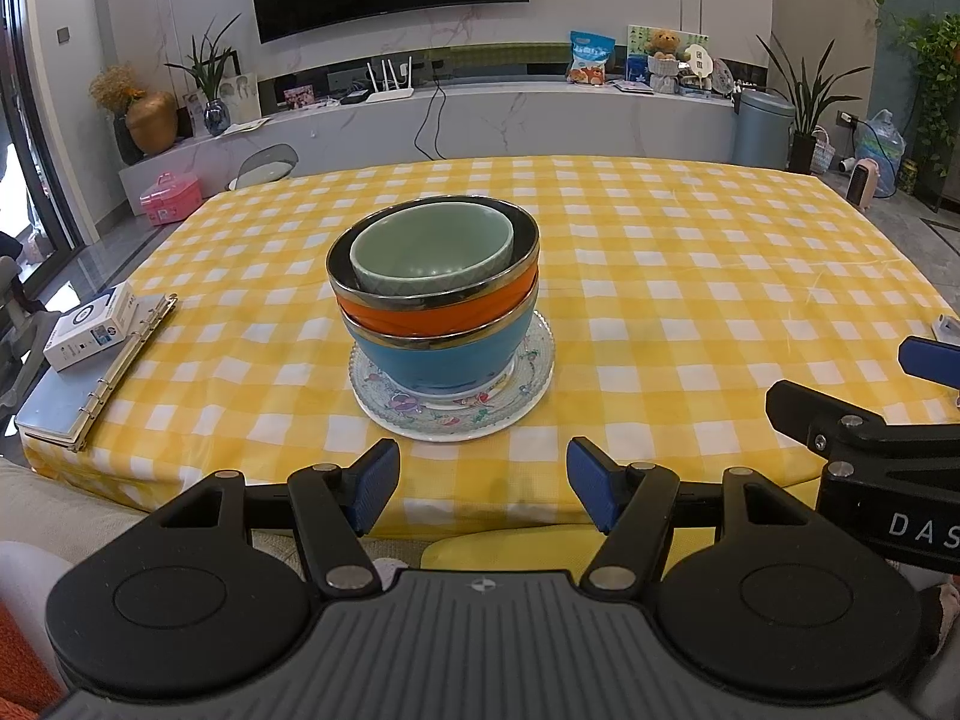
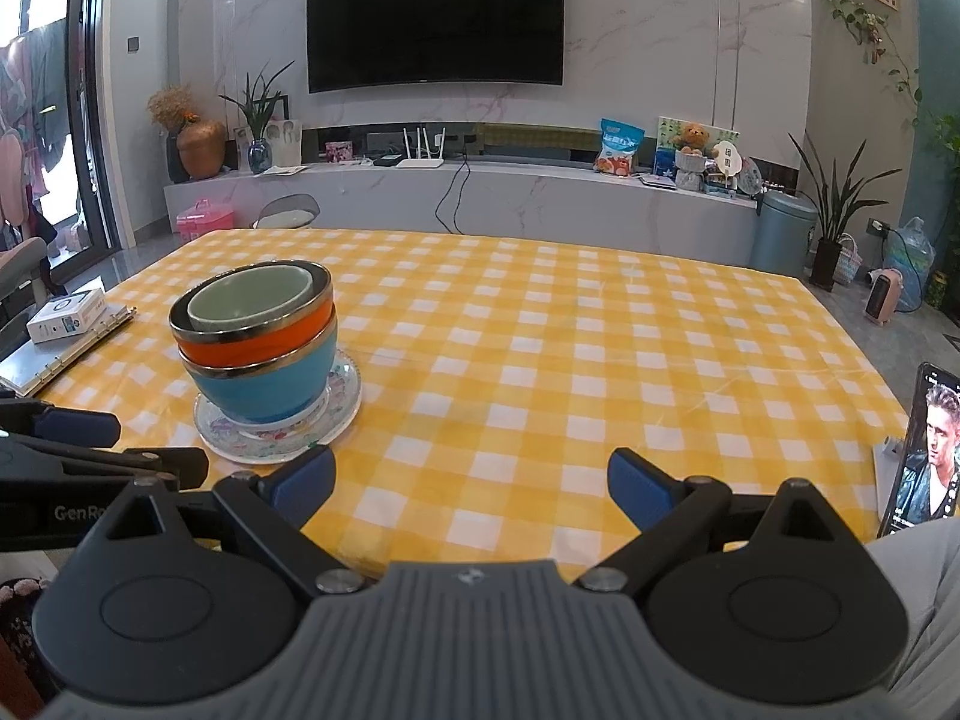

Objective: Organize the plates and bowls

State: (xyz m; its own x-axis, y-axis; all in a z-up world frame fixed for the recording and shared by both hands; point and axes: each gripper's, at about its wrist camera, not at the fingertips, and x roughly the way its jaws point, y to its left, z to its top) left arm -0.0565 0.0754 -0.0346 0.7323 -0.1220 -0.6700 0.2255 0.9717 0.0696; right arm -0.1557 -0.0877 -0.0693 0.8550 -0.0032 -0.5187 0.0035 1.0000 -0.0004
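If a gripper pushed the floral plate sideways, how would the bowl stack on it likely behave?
The stack would probably ride along but wobble: the blue bowl stands on a narrow foot on the floral plate. The orange bowl and green bowl nest loosely and look tilted, so they may shift. The glazed surfaces look slippery and breakable.

bowls (image 1: 435, 312): looked glossy ceramic, metallic rims
plate (image 1: 456, 414): looked glossy, patterned glass
desk (image 1: 690, 276): was covered in matt checked cloth
fingers (image 1: 375, 483): had textured blue pads

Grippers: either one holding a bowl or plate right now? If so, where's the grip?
Nothing held. Left gripper and right gripper are both open and empty, short of the bowl stack on its plate.
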